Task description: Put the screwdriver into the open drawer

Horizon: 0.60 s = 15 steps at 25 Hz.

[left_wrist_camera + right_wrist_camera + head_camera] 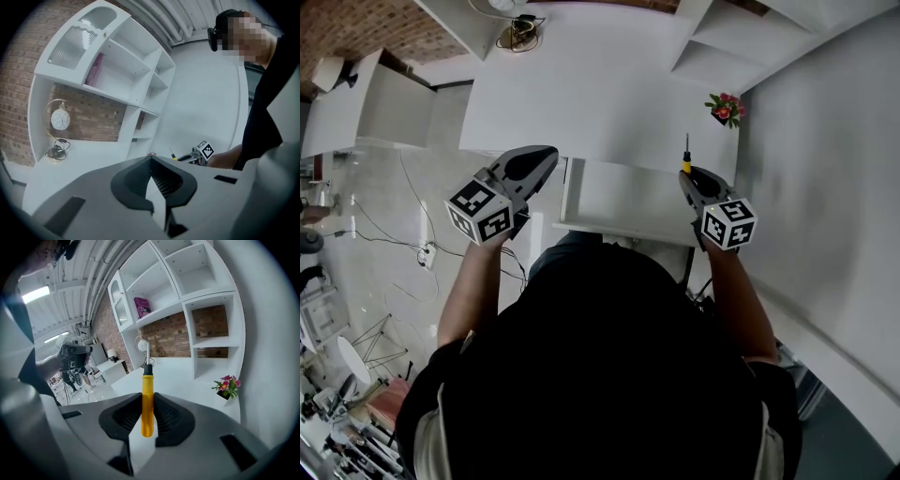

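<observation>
The right gripper (692, 180) is clamped on the screwdriver (685, 165). In the right gripper view both pads press against the yellow handle (147, 401) at about mid-length. The butt of the handle hangs just below the pads, and the black collar and metal shaft project beyond the jaw tips, away from the person. From the head view, the screwdriver is held in the air at the far right corner of the drawer (619, 199); whether it is over the drawer or just beside its right edge cannot be told. The drawer is pulled out from under the white desk (581, 94) toward the person, and its white interior is exposed. The left gripper (546, 156) is held in the air just left of the drawer, level with its far edge. In the left gripper view its jaws meet at the tips (151, 159) with nothing between them. That view also shows the right gripper (199, 153) and the screwdriver (172, 153) well apart from the left one. Pink flowers (725, 108) in a small pot stand at the right rear of the desk against the wall. A round clock (60, 120) stands at the rear left, under a white shelf unit (136, 61) that carries a pink book (142, 305).
</observation>
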Motion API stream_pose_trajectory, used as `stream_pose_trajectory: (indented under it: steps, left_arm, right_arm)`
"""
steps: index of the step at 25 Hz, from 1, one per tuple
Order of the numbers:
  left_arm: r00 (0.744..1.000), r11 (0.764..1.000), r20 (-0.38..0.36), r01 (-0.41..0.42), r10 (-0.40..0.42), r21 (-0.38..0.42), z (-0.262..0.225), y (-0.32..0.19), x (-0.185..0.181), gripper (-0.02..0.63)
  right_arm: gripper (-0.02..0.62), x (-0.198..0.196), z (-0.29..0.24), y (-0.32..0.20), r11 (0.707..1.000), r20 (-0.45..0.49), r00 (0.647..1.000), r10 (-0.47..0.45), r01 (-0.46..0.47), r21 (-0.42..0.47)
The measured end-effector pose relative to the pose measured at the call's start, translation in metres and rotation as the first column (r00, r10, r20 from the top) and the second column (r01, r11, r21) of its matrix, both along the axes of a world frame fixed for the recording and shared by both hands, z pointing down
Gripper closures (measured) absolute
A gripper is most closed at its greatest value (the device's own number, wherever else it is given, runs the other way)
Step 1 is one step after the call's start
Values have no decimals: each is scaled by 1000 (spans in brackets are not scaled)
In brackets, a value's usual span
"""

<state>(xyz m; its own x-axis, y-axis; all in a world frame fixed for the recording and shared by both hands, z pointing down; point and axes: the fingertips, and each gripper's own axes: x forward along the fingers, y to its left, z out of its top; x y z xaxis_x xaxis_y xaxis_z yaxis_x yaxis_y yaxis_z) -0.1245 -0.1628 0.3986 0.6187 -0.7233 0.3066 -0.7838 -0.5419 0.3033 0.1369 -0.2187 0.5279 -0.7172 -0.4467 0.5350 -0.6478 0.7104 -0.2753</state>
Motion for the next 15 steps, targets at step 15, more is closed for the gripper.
stream_pose_trajectory:
  steps: [15]
  left_arm:
    - [1000, 999, 13, 12, -12, -39, 14, -2, -12, 591]
  right_arm:
    - [509, -24, 63, 29, 991, -116, 985, -127, 121, -60]
